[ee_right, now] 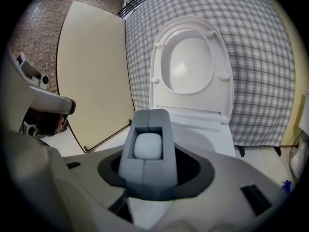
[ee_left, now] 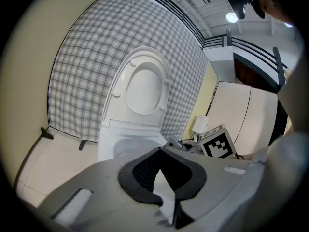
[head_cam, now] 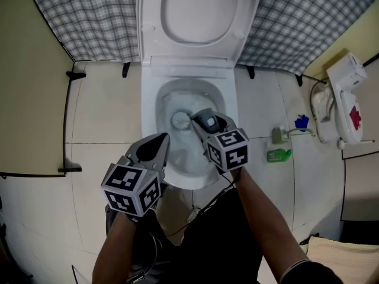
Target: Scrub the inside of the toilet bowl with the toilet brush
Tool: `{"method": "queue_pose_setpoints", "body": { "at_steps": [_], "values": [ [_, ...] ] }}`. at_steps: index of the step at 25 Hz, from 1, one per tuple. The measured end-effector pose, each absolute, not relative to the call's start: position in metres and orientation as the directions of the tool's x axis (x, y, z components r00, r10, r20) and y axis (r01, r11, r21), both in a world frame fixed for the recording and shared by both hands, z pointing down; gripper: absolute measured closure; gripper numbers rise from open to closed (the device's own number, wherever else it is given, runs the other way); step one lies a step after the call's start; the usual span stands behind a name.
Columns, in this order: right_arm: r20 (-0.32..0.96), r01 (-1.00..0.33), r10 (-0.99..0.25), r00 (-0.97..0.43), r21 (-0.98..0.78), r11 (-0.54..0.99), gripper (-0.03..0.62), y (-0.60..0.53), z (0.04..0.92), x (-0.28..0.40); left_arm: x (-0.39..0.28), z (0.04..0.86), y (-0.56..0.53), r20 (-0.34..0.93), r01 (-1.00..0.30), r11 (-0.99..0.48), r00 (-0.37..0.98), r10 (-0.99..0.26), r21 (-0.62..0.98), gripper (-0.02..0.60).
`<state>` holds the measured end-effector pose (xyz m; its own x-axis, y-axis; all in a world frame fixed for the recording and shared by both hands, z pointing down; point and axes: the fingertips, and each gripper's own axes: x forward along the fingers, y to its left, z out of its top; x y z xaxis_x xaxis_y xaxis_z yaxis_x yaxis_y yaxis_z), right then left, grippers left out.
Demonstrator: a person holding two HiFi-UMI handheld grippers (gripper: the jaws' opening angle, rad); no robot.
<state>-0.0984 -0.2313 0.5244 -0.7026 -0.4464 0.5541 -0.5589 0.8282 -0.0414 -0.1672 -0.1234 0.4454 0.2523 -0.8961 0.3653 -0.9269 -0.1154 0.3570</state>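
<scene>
Toilet bowl (head_cam: pixel 149 105) beneath right hand-held gripper (head_cam: pixel 200 119)

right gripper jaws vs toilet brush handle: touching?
Touching. The right gripper view shows the right gripper with its jaws pressed against both sides of the grey brush handle, with no gap.

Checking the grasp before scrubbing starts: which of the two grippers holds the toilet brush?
The right gripper: its jaws grip the toilet brush handle above the toilet bowl. The left gripper beside it is empty.

Toilet brush (head_cam: pixel 179 120) in toilet bowl (head_cam: pixel 149 117), lid (head_cam: pixel 198 7) upright behind, bottle (head_cam: pixel 278 155) on floor (head_cam: pixel 100 111) to right
</scene>
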Motion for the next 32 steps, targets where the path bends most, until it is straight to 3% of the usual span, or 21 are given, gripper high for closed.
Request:
{"method": "queue_pose_setpoints", "body": {
  "at_steps": [16,23,27,32],
  "values": [
    [0.648,-0.348,-0.247,-0.72,-0.03,0.937,0.367,-0.124,0.49,-0.053,-0.148,0.439,-0.114,0.329,-0.922,-0.141,0.268,-0.906,0.361,0.572],
    [0.674,-0.282,-0.134,-0.726,-0.115,0.952,0.367,-0.09,0.465,-0.036,-0.138,0.425,-0.114,0.296,-0.922,-0.162,0.273,-0.915,0.351,0.572],
    [0.671,-0.311,-0.167,-0.723,-0.099,0.945,0.367,-0.093,0.485,-0.027,-0.131,0.453,-0.107,0.29,-0.918,-0.163,0.277,-0.916,0.361,0.572],
    [0.63,-0.413,-0.284,-0.723,-0.065,0.909,0.367,-0.149,0.446,-0.04,-0.136,0.431,-0.115,0.331,-0.922,-0.158,0.281,-0.901,0.353,0.572]
  ]
}}
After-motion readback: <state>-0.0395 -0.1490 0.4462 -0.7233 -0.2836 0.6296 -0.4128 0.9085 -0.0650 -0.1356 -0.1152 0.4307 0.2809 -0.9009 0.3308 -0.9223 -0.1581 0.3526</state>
